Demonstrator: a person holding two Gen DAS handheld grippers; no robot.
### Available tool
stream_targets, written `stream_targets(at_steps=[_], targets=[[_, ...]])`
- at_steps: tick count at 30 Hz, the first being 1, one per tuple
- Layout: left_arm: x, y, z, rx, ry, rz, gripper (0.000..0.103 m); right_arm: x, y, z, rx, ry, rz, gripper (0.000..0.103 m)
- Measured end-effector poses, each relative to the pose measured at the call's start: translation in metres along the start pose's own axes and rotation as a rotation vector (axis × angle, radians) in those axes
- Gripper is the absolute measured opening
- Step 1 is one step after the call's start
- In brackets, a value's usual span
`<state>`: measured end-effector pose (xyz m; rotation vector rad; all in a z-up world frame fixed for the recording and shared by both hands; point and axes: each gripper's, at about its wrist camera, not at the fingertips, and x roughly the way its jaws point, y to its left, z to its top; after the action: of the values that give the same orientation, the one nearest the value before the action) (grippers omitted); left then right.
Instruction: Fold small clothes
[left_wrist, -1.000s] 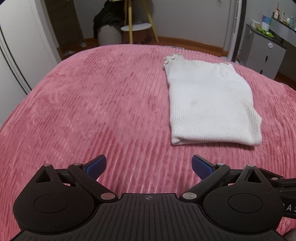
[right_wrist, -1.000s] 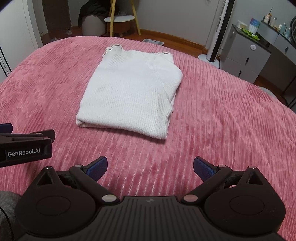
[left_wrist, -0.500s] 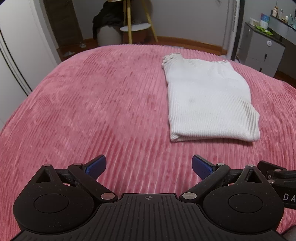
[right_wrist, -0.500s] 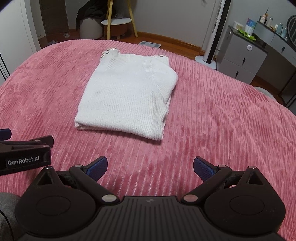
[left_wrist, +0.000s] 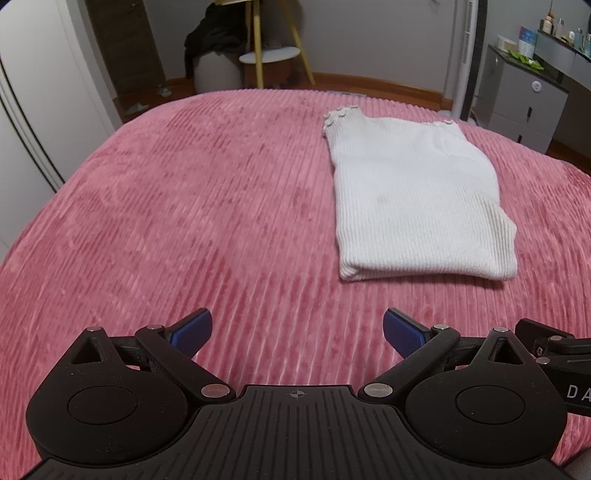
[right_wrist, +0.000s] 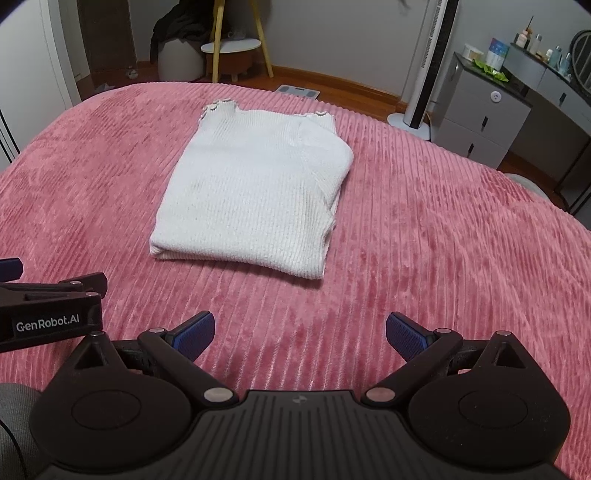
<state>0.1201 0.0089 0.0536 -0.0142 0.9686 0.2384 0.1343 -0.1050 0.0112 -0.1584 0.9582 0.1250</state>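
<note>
On the pink ribbed bedspread (right_wrist: 424, 240), a white knit top (right_wrist: 255, 199) lies folded, and I hold both grippers short of it.

From my left gripper (left_wrist: 297, 330) the top sits far and to the right; from my right gripper (right_wrist: 300, 332) it sits far and slightly left. Both have their blue-padded fingers (right_wrist: 195, 330) spread wide with nothing between them, hovering over bare bedspread well apart from the top's near edge. A grey cabinet (right_wrist: 480, 118) stands beyond the bed, far right.

home bedroom | pink bedspread (right_wrist: 424, 240) | grey drawers (right_wrist: 480, 118) | tower fan (right_wrist: 424, 74)
</note>
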Motion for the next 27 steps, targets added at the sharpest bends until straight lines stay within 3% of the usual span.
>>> stream_targets(at_steps=[27], targets=[[-0.0031,0.0034,0.0016,0.005,-0.002,0.013,0.102,-0.0049,-0.0033,0.0045,0.013,-0.014,0.002,0.099]])
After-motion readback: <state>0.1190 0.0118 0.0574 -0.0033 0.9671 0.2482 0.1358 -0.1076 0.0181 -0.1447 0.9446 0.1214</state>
